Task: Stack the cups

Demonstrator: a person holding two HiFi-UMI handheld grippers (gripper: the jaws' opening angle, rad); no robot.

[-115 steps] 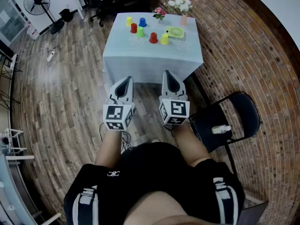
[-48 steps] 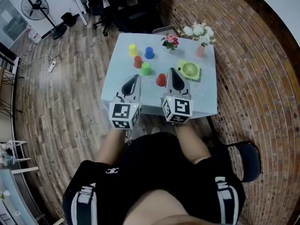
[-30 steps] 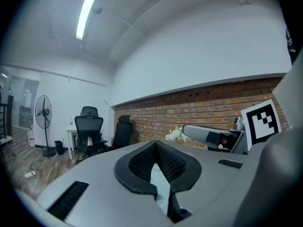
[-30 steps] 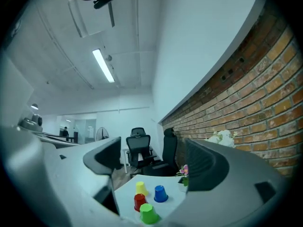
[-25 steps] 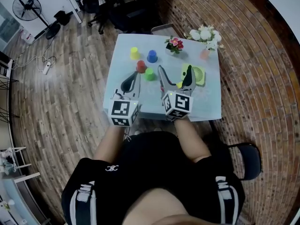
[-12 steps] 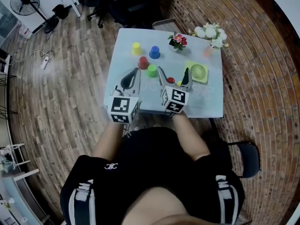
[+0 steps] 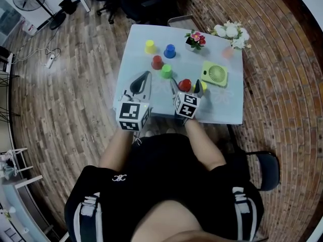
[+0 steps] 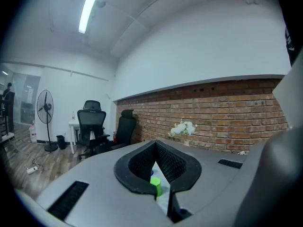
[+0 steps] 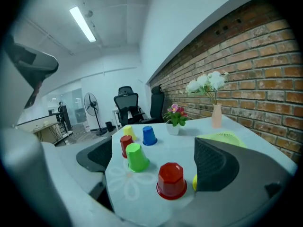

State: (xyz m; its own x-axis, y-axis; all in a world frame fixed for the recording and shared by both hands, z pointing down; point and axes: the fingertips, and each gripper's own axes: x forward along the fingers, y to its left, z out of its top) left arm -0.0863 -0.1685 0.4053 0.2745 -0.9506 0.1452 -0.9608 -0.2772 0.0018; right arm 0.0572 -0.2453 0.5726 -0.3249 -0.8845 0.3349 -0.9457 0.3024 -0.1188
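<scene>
The left hand-held gripper (image 7: 147, 75) is closed, the right hand-held gripper (image 7: 185, 82) agape.

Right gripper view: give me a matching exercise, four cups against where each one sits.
Things:
1. near red cup
2. green cup
3. blue cup
4. near yellow cup

Places:
A. mostly hidden behind one jaw
B. closest to the flower pot
C. right beside the far red cup
D. in plain sight ahead, between the spread jaws of the right gripper

Pairs: 1-D, 2-C, 3-B, 4-A
</scene>
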